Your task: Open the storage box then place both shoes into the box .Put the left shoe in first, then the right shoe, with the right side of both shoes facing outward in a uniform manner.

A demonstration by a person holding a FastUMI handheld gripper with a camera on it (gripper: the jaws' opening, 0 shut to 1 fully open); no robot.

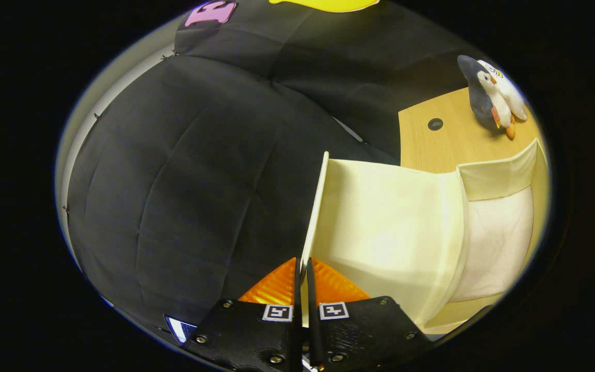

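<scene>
The cream storage box [488,248] stands on the wooden table with its lid [380,227] swung up. My gripper [303,279] is shut on the lid's front edge, which runs as a thin pale strip [316,206] straight ahead from between my fingers. The lid's inner face spreads to the right of the fingers, and beyond it lies the box's pale interior with a folded side flap [499,178]. The view is rolled sideways.
A stuffed penguin toy [494,95] lies on the wooden table [432,147] beyond the box, near a round dark cable hole [435,124]. The booth's black cloth wall [199,181] hangs to the left of the lid.
</scene>
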